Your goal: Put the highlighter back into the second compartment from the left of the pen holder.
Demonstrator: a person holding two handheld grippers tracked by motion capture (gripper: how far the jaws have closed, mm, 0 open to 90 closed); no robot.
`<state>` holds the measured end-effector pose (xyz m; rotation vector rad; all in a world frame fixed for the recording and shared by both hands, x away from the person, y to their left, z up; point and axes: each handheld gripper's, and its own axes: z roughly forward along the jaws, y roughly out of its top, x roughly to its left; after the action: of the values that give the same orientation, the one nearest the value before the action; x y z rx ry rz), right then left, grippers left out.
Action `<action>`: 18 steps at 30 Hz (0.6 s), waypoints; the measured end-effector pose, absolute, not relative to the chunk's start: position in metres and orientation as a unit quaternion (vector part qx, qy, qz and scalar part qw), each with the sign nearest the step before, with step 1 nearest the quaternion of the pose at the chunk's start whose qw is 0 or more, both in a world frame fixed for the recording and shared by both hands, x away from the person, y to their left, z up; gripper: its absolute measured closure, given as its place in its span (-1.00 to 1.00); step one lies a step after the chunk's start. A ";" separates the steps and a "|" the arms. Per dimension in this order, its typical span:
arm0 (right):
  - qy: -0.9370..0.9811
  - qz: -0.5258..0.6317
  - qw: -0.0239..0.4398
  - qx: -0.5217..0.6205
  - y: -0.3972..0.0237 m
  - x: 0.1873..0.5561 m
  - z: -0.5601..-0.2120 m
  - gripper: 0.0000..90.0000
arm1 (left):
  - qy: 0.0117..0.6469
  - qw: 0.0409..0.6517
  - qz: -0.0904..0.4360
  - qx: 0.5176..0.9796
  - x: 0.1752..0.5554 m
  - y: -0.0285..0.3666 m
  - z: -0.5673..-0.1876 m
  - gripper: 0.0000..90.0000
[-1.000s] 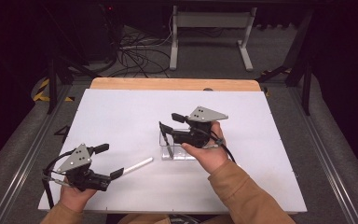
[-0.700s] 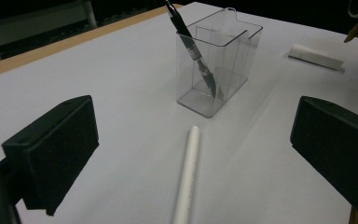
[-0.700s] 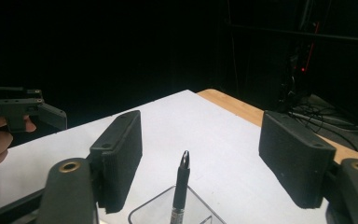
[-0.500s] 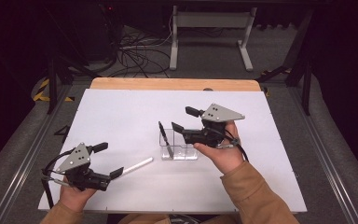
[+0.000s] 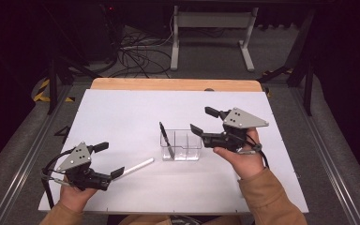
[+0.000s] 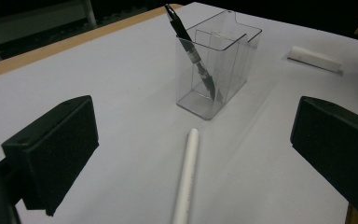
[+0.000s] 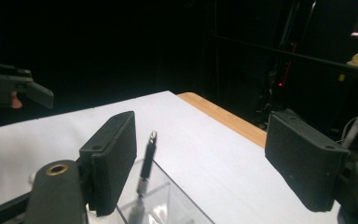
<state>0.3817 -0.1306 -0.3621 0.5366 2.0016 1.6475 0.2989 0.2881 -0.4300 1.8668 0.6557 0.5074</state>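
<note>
High view: right gripper [image 5: 200, 122] held just right of the clear plastic holder [image 5: 181, 145], jaws apart with nothing between them; they have just been opening. Black pen [image 5: 166, 138] stands tilted in the holder's left compartment, tip down, clip end leaning up and to the left above the rim. Holder sits about mid-table on the white table top [image 5: 122, 112], divided into compartments.

Left gripper [image 5: 113, 160] near the front-left corner of the table, jaws spread, nothing clamped. White pen [image 5: 136, 167] lies flat on the table, one end just beside the left gripper's lower jaw, the other end pointing toward the holder; touching or not is hard to tell from above.

Left gripper view: white pen [image 6: 186, 177] lies on the table between the two open jaws, pads well off it, holder [image 6: 216, 65] with the black pen [image 6: 191, 51] beyond. A small white roll-like item [image 6: 314, 58] lies farther off, probably paper, too blurred to say.

Right gripper view: black pen [image 7: 147, 161] top sits just beside the left jaw, not pinched.
</note>
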 end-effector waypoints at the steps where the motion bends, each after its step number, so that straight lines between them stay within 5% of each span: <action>1: 0.732 0.603 0.249 0.196 -0.135 0.381 -0.363 -0.43 | 0.274 0.521 0.211 0.780 0.299 0.288 -0.430 -0.96; 18: 0.731 0.578 0.241 0.272 -0.198 0.374 -0.396 -0.54 | 0.282 0.513 0.205 0.785 0.301 0.286 -0.424 -0.96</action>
<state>0.3745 -0.1983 -0.3956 0.7435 2.0000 1.5804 0.3012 0.2864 -0.4240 1.8870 0.6781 0.4933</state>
